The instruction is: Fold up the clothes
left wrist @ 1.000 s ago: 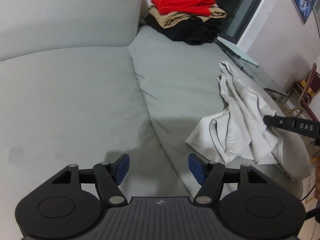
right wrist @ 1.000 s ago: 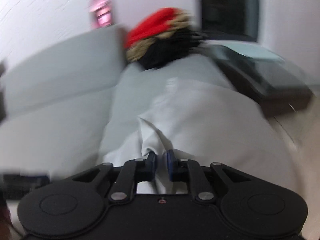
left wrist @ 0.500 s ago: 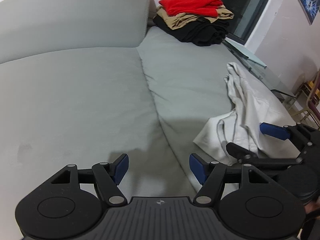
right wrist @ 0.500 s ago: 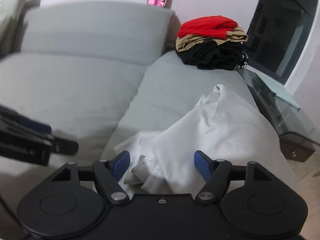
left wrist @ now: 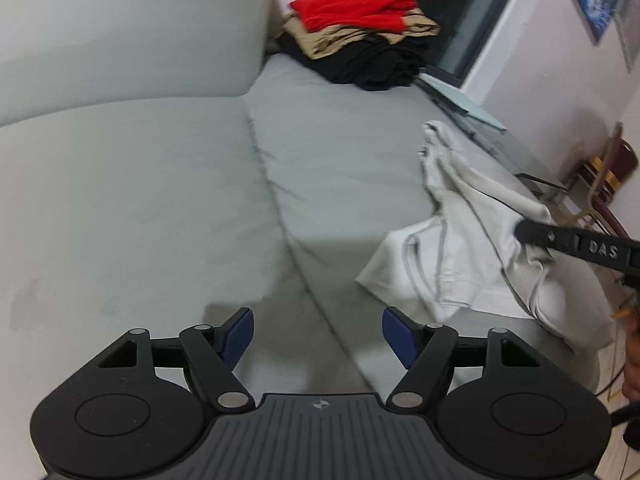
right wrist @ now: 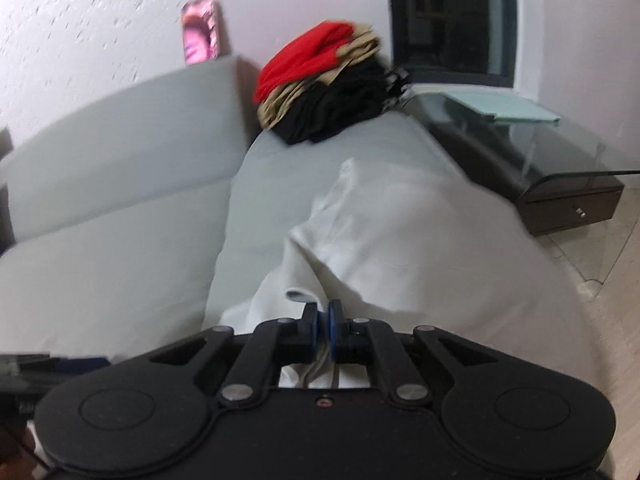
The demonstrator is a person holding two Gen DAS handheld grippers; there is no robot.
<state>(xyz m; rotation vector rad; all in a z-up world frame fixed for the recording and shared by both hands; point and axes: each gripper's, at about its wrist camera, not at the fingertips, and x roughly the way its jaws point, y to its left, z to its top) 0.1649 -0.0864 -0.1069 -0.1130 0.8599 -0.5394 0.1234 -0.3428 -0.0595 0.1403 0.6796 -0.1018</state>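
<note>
Our right tongs [right wrist: 323, 317] clench the pale garment [left wrist: 476, 236], which lies right of our released, empty left tongs [left wrist: 316, 338] on the sofa [left wrist: 160, 200].

Left hand-held gripper [left wrist: 316, 334]: blue pads spread wide apart, gripping nothing, held level and low.
Right hand-held gripper [right wrist: 324, 320]: pads pinched together on a fold of pale garment [right wrist: 400, 248], reaching in from the right.

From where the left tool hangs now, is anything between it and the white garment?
Nothing visible. The left tool is open over bare sofa; the white garment lies ahead to its right, only cushion between. The right tool is shut on the garment's far side.
</note>
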